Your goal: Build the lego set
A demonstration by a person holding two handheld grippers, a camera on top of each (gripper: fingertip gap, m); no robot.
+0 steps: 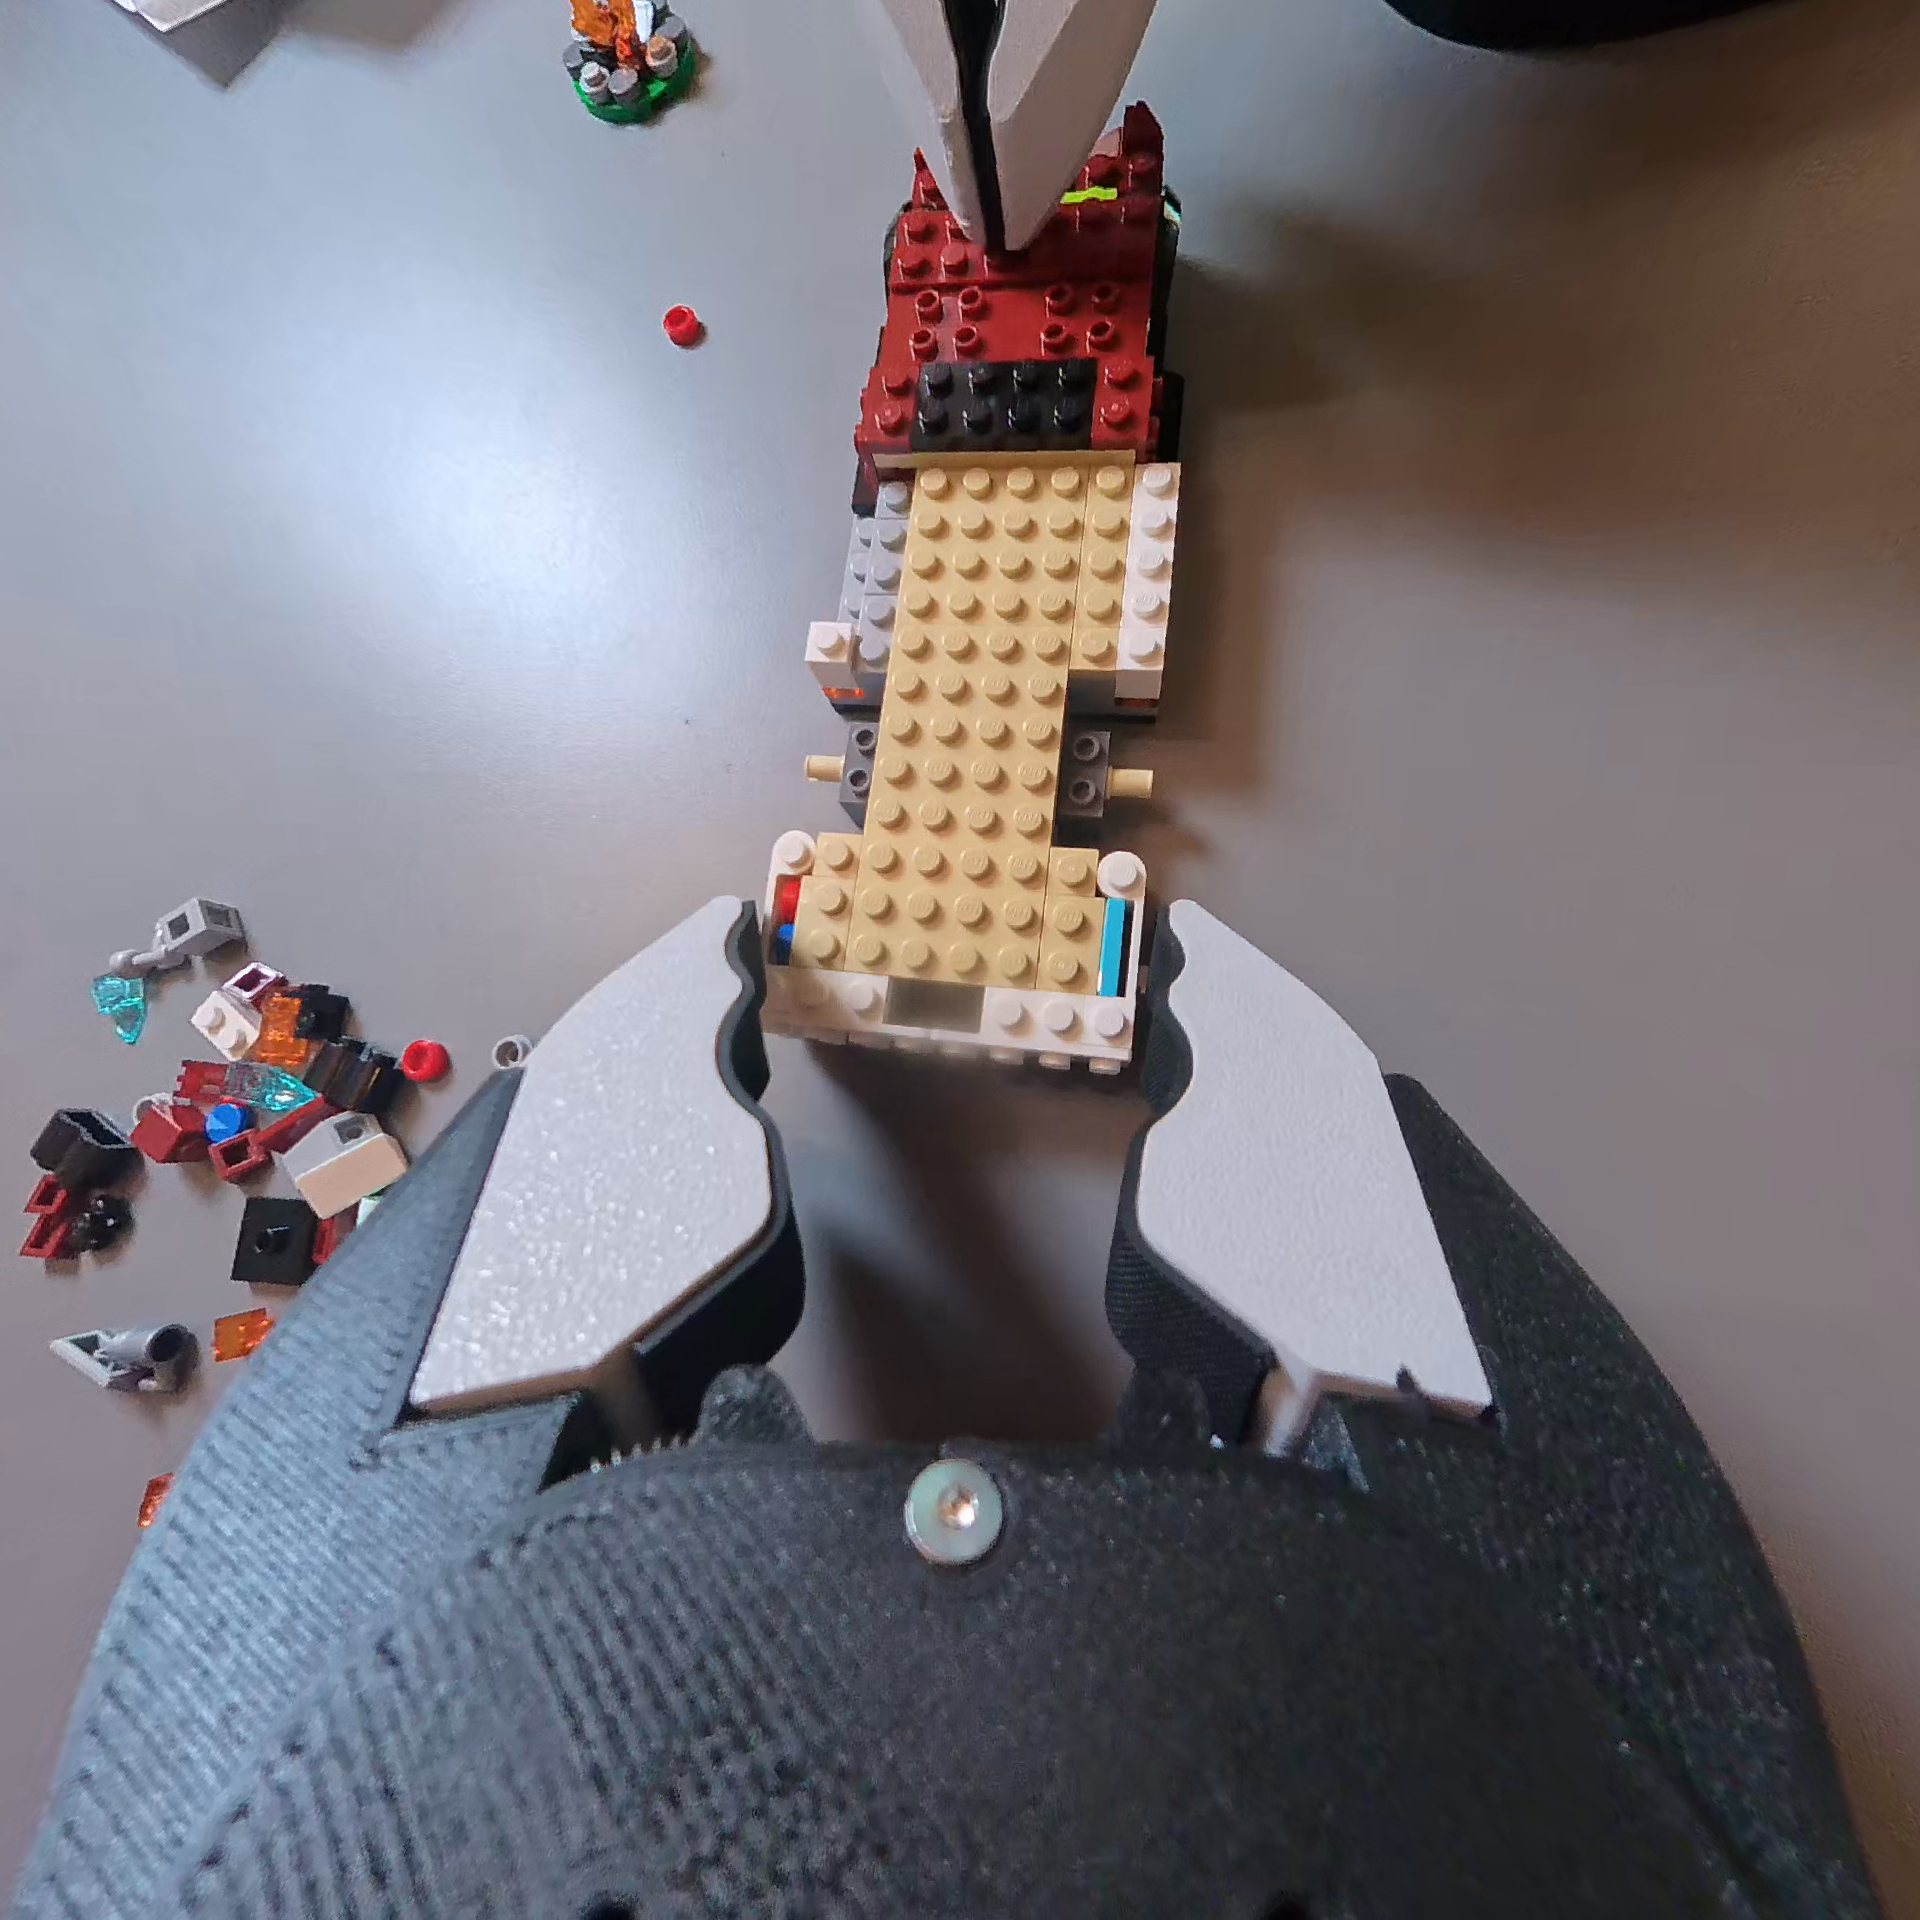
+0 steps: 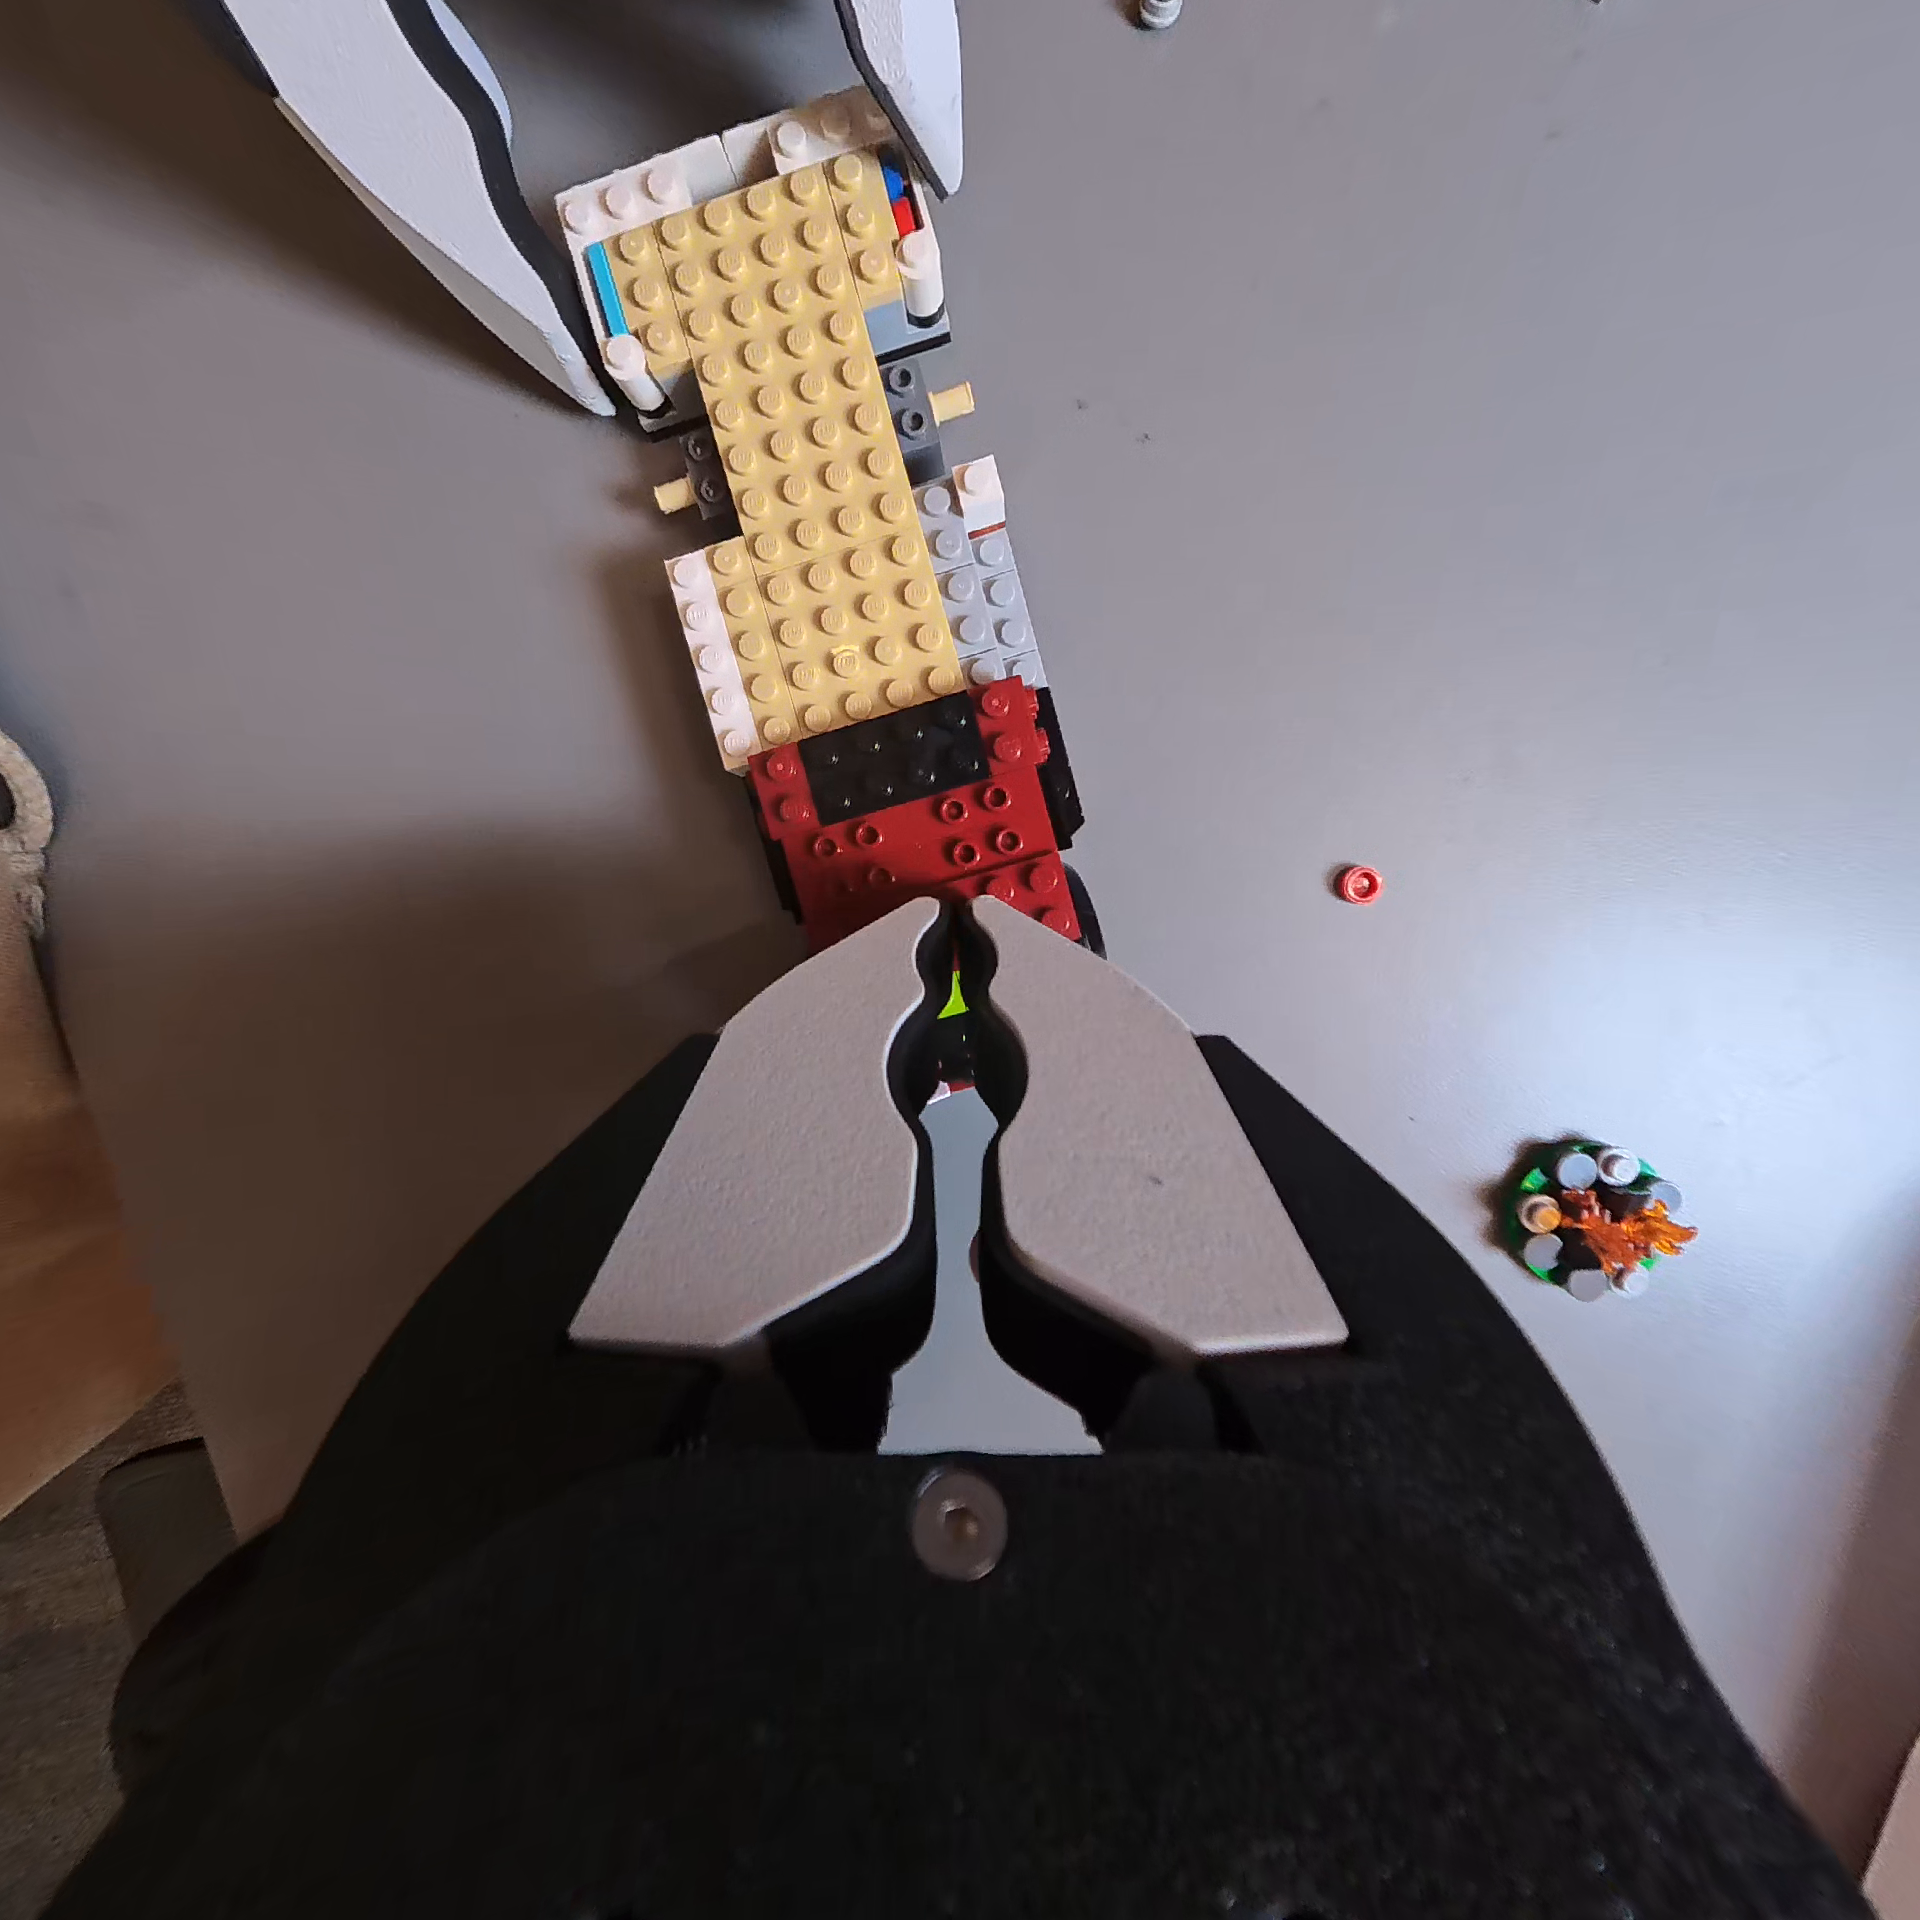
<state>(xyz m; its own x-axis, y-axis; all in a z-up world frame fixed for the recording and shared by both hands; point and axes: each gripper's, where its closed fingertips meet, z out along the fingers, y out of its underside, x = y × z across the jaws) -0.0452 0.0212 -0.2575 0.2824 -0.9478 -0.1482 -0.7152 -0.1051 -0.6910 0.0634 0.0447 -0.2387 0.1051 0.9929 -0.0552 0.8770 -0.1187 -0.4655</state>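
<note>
A long brick vehicle [image 1: 987, 665] lies on the grey table [image 1: 364, 623], with a tan studded deck, a white rear end and a dark red front [image 1: 1018, 322]. My left gripper [image 1: 956, 920] straddles the white rear end with its pads against both sides. The right wrist view shows it [image 2: 769, 291] on that end of the vehicle [image 2: 821, 499] too. My right gripper [image 2: 958, 906] is shut, with its tips together on the dark red front [image 2: 904, 831]. It comes down from the top in the left wrist view [image 1: 997, 244]. A lime green piece [image 2: 952, 1003] shows through the gap behind its tips.
A pile of loose small bricks [image 1: 239, 1101] lies left of my left gripper. A single red round stud [image 1: 682, 324] [image 2: 1359, 883] lies beside the vehicle's front. A small campfire build on a green disc [image 1: 629, 62] [image 2: 1590, 1226] stands farther off. Left tips to right tips: about 12 cm.
</note>
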